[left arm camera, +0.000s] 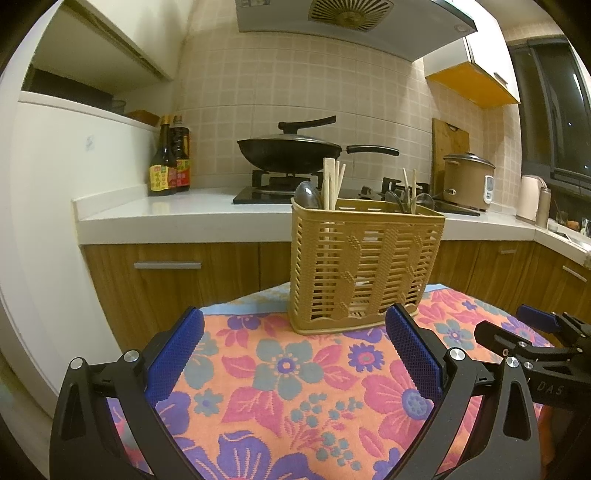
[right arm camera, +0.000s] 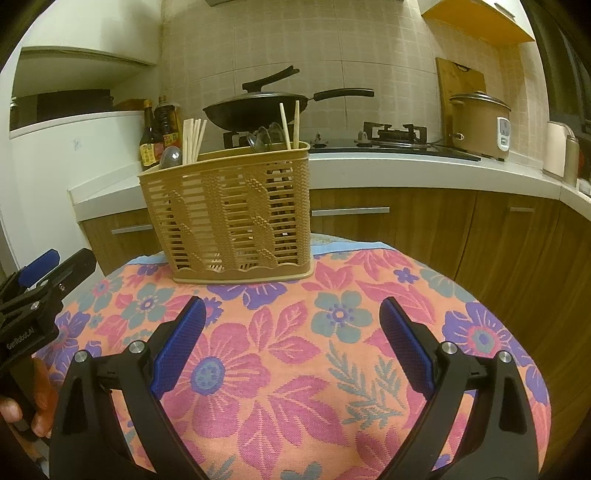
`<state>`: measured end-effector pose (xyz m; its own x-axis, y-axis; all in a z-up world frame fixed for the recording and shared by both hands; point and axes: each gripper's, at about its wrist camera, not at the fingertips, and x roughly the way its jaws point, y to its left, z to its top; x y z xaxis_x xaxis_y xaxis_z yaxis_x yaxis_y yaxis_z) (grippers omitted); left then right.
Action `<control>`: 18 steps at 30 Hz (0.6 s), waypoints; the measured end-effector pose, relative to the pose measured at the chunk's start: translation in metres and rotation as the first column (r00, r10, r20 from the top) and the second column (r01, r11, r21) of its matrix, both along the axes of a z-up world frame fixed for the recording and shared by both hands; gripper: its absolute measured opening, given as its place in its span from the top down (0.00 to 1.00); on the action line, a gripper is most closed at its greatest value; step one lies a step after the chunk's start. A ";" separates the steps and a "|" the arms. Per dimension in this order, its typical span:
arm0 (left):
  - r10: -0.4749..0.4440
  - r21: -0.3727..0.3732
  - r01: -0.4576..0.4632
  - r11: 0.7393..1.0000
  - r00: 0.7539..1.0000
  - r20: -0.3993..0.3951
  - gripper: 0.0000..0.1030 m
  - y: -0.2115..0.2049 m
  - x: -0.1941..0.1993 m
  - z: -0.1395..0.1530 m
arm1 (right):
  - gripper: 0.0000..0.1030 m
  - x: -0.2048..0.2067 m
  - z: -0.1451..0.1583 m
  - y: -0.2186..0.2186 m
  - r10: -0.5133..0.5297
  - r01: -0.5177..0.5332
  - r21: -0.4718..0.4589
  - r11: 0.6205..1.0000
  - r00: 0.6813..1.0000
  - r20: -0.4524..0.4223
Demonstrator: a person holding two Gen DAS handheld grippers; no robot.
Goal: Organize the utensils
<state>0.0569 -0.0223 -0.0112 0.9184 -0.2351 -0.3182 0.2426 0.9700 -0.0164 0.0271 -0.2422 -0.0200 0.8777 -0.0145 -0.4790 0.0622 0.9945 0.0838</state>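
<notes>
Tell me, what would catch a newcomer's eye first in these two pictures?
Probably the tan slotted utensil basket, standing upright on the bright flowered cloth, with chopsticks and spoons poking out of its top. Next come the blue-padded fingers of the left gripper and right gripper, both spread wide and empty in front of it. Behind, a lidded black wok sits on the stove.

A domestic kitchen. A gas hob (left arm camera: 280,190) set into a white worktop (left arm camera: 177,210) carries a lidded black wok (left arm camera: 288,149), with an extractor hood (left arm camera: 347,22) above it and tiled wall behind. Left of the hob stand sauce bottles (left arm camera: 170,158); right of it, a rice cooker (left arm camera: 467,179) and a cutting board (left arm camera: 448,138); below it, wooden cabinets (left arm camera: 170,273).
</notes>
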 end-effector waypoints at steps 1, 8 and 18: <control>0.001 0.000 -0.001 1.000 1.000 0.001 0.07 0.000 0.000 0.000 | 0.12 0.000 0.000 0.001 0.002 -0.002 -0.003 1.000 1.000 0.000; 0.003 0.001 -0.003 1.000 1.000 -0.003 0.07 0.000 0.001 0.000 | 0.12 0.000 0.000 0.001 0.006 -0.006 -0.009 1.000 1.000 0.001; 0.022 0.003 -0.022 1.000 1.000 -0.006 0.07 0.004 0.004 0.001 | 0.12 0.000 0.000 0.004 0.009 -0.009 -0.011 1.000 1.000 0.000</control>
